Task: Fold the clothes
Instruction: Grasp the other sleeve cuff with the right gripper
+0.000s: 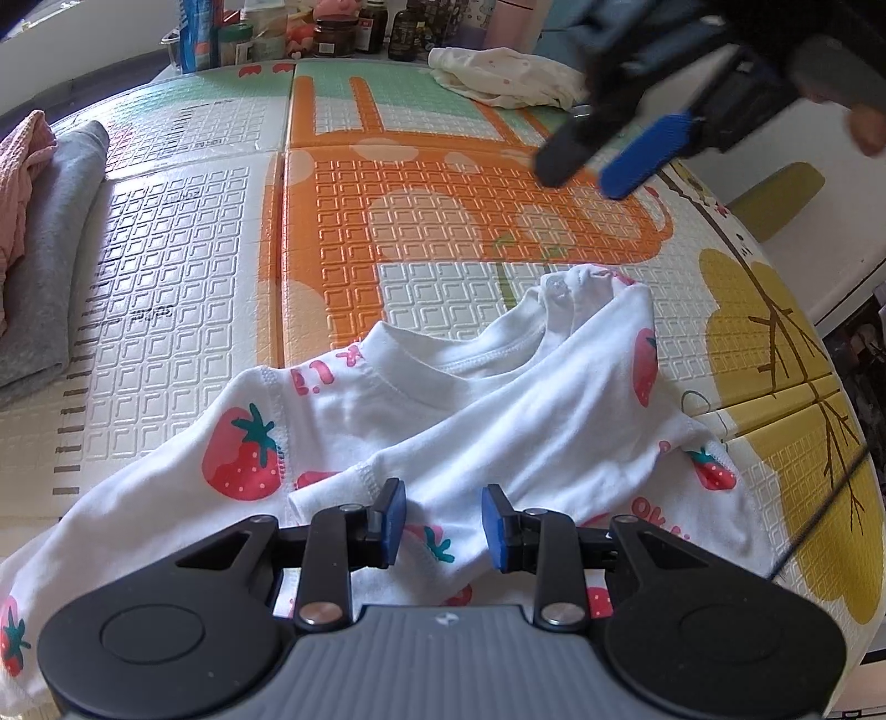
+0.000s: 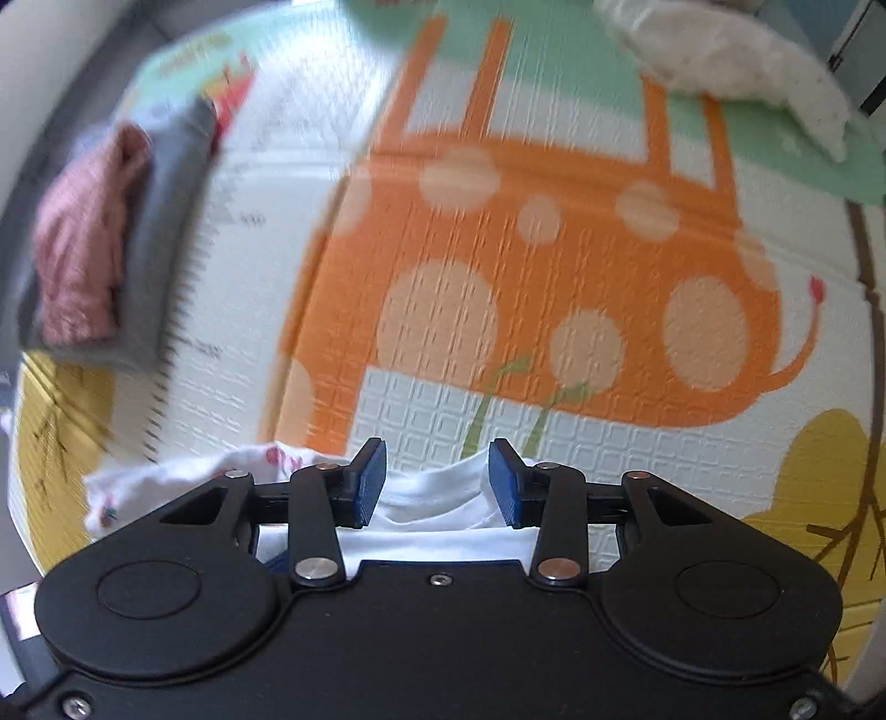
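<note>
A white T-shirt (image 1: 498,421) printed with red strawberries lies crumpled on the play mat (image 1: 194,249), one side folded over across its neckline. My left gripper (image 1: 446,523) hovers low over the shirt's near part. Its blue pads stand apart and press on nothing, with cloth showing in the gap below them. My right gripper (image 1: 584,174) hangs in the air above the mat beyond the shirt, open and empty. In the blurred right wrist view, the right gripper (image 2: 437,482) points down at the mat, with the shirt (image 2: 426,540) just beneath it.
A folded grey garment (image 1: 55,249) with a pink one (image 1: 22,183) on top sits at the mat's left. A white spotted garment (image 1: 504,83) lies at the far edge. Jars and bottles (image 1: 332,33) line the back. The mat's edge falls away on the right.
</note>
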Available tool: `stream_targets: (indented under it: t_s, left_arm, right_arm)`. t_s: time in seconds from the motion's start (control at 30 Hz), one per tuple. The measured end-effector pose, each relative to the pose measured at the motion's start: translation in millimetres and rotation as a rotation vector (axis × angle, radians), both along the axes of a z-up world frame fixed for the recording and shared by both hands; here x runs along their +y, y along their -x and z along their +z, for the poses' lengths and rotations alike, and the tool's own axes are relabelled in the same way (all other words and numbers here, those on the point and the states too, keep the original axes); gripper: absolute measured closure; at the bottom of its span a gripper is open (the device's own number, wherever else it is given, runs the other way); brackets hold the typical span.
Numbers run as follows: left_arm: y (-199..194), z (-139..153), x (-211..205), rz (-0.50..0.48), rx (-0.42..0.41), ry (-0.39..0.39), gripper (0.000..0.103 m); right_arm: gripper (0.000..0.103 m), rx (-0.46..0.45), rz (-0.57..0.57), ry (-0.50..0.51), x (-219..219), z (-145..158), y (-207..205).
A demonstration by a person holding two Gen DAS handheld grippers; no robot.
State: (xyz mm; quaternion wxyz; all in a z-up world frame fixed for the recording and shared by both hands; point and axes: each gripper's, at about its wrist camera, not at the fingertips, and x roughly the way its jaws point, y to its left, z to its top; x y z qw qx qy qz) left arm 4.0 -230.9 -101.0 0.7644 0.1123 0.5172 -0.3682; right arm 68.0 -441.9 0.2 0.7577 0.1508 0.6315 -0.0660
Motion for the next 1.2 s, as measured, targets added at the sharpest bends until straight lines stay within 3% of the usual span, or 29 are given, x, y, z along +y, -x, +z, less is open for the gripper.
stream_targets:
  t_s: [0.2,0.53,0.8,1.2]
  left_arm:
    - [0,0,1,0.003,0.002,0.001,0.070]
    - [2,0,-1,-0.006,-0.011,-0.015,0.070]
    - [3,0,-1,-0.008,-0.017,-0.018,0.069]
    - [2,1,5,0.013,-0.005,-0.006,0.069]
  right_arm:
    - [0.069,-0.019,-0.018,-0.016,-9,-2,41]
    - [0.072,-0.023,-0.122,-0.106,-18,-44,89]
    - [0.077,-0.040,-0.166,-0.160,-16,-71,80]
    - [0.077,0.010,-0.176,-0.102,-9,-100,49]
